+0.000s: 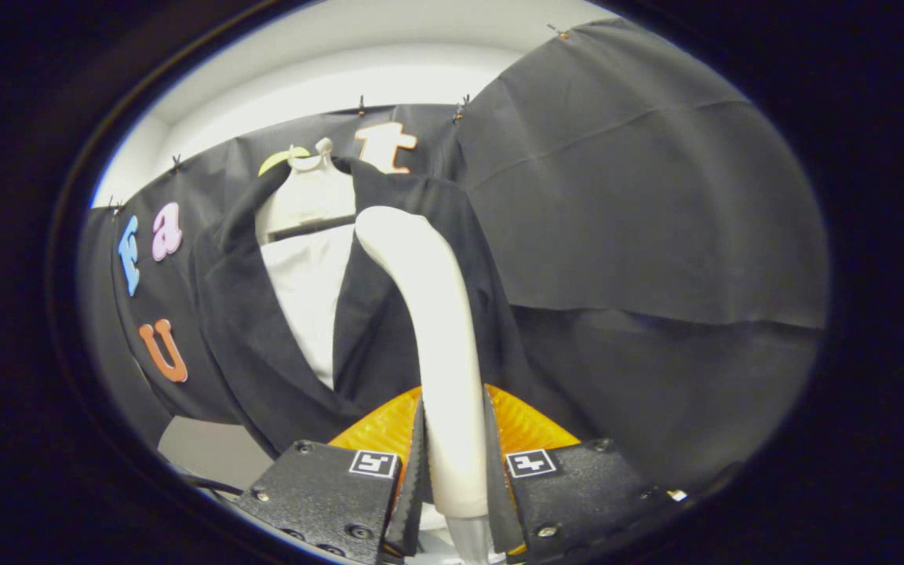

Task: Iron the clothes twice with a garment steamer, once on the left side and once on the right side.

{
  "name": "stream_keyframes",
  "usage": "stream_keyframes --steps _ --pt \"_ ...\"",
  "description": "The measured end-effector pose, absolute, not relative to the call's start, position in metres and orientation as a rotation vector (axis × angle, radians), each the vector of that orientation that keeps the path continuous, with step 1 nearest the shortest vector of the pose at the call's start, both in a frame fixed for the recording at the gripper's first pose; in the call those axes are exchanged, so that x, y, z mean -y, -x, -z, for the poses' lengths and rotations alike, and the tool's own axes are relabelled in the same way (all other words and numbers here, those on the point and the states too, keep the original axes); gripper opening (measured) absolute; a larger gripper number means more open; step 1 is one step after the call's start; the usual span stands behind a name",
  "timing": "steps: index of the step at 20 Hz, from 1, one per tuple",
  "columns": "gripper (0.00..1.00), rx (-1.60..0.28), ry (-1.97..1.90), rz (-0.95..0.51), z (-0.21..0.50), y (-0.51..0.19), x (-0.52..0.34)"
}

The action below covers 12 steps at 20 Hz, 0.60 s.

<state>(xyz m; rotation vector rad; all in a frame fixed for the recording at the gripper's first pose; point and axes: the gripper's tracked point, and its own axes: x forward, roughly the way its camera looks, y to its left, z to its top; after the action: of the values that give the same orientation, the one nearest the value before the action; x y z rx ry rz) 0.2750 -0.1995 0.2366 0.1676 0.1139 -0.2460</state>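
My tool (453, 479) is clamped on the steamer (440, 329). Its head rests just ahead on the dark jacket's (389, 314) right side. I can't tell which passes are done.

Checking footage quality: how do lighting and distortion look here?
Gripper view: fisheye bends the booth wall's edges; the white steamer, clamped in the hand-held gripper, glares nearly blown out; the dark jacket loses fold detail; focus looks fairly sharp.
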Motion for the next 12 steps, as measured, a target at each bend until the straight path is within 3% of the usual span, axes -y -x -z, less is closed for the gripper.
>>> stream_keyframes --steps 12 --pt "0.37 -0.208 -0.07 0.313 -0.193 -0.29 0.191"
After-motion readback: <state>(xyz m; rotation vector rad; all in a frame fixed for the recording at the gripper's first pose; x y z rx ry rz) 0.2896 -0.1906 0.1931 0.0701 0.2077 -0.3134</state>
